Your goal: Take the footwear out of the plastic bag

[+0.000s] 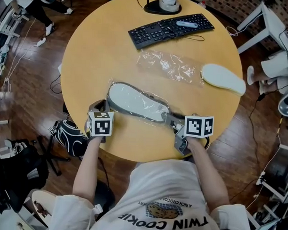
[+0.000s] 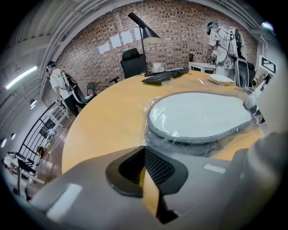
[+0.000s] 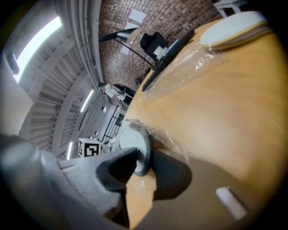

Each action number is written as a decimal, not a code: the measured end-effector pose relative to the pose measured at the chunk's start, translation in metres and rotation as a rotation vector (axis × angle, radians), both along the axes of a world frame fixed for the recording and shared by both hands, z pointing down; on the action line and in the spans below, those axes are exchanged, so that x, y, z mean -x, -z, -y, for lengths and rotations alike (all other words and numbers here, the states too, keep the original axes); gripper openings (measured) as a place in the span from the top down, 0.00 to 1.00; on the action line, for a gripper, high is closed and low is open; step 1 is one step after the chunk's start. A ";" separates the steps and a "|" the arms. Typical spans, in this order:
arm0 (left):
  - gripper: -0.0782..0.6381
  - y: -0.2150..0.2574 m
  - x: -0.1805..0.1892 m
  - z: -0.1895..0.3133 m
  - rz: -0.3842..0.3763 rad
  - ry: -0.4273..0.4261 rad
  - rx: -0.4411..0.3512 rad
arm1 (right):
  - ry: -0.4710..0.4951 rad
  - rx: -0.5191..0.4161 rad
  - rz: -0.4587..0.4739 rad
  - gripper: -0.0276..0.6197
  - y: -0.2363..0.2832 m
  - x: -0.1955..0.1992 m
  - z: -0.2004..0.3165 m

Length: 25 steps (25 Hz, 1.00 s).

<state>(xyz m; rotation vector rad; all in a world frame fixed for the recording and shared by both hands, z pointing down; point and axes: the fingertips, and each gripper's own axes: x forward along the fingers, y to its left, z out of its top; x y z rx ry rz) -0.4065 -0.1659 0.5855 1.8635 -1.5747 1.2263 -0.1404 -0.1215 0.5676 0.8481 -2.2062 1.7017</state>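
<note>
Head view puts me halfway: the free slipper (image 1: 224, 78) lies by its empty bag (image 1: 169, 66), while my left gripper (image 2: 143, 149) pinches the second bag (image 2: 155, 143) and my right gripper (image 3: 141, 161) clamps the bagged slipper (image 1: 135, 101) on the table (image 1: 99, 49).

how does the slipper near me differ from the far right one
The near slipper is inside a clear bag; the far slipper lies bare. The near slipper has a grey rim and is held by the right gripper; the far slipper is cream, untouched. Both show a pale face.
</note>
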 end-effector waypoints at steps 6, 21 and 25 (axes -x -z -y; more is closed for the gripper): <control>0.89 0.000 0.001 0.000 0.013 0.020 0.005 | -0.016 0.000 0.021 0.80 0.001 -0.011 -0.003; 0.89 0.000 0.002 0.000 0.082 0.115 0.002 | -0.007 -0.041 0.014 0.81 0.005 -0.050 -0.009; 0.89 0.000 0.003 -0.001 0.086 0.145 0.007 | 0.004 -0.050 0.009 0.81 0.007 -0.064 -0.011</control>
